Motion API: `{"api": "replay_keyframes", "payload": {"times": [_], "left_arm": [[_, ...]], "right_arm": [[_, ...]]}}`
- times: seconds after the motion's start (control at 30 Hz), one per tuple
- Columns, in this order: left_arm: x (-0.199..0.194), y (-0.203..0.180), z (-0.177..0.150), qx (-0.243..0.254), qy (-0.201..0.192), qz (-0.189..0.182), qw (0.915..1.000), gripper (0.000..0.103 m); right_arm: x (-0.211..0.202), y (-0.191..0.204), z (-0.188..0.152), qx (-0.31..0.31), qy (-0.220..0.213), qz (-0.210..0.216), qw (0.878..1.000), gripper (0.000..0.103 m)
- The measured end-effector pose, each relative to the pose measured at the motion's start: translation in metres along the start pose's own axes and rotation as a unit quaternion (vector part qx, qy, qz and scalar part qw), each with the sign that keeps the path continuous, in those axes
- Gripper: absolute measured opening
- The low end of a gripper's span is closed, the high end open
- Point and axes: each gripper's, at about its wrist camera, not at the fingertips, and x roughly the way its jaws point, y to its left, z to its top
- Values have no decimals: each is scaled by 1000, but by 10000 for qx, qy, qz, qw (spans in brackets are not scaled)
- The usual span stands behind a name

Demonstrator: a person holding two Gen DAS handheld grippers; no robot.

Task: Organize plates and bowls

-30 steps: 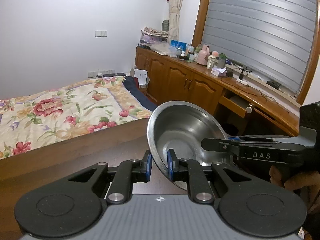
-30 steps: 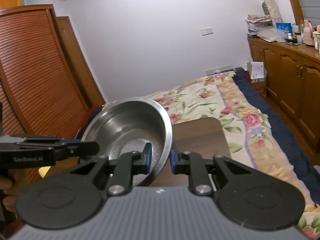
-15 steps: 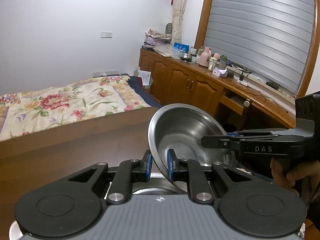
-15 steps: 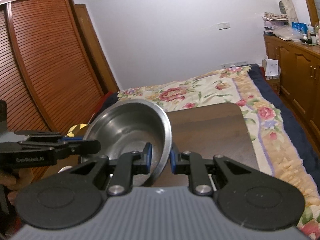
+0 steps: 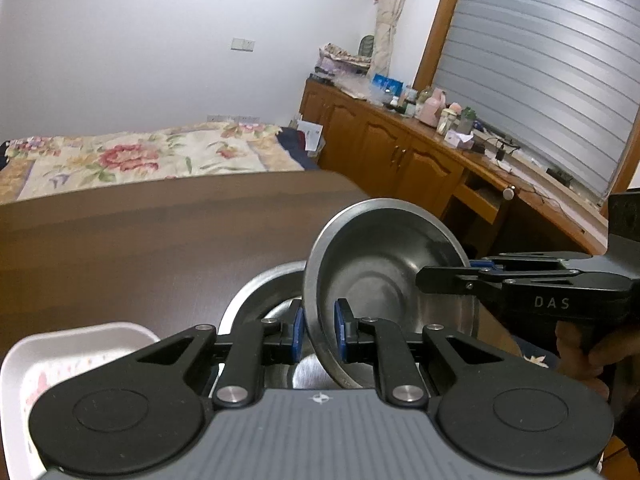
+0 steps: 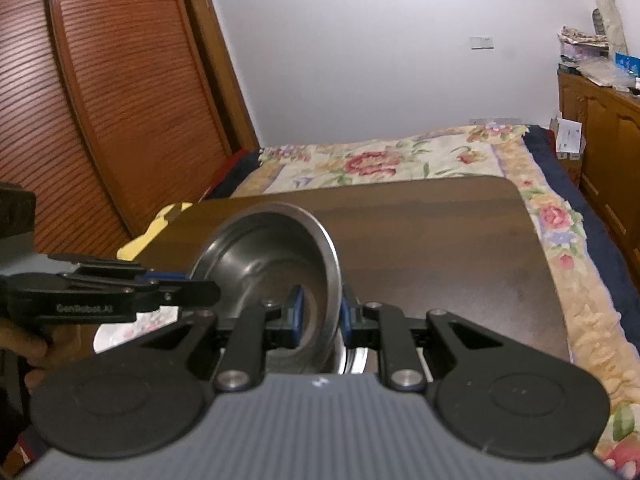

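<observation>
Item: steel bowl, rim pinched on opposite sides by left gripper and right gripper, both clamped on it. Position: above a second steel bowl on the dark table (white plate beside). Step: nesting. Next: lower level, centred, then release.

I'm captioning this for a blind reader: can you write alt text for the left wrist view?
The left gripper and right gripper pinch opposite rims of a steel bowl, tilted above another steel bowl on a dark table, beside a white dish.
</observation>
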Motion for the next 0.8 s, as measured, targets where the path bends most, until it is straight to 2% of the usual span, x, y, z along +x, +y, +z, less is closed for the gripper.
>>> {"api": "replay_keyframes", "payload": {"times": [0.47, 0.8], "left_arm": [[8, -8, -30, 242, 144, 315, 9991, 17], [10, 6, -37, 67, 101, 455, 9989, 17]], "right_arm": [[9, 6, -23, -96, 61, -215, 9997, 20], [18, 12, -28, -71, -3, -212, 9998, 15]]}}
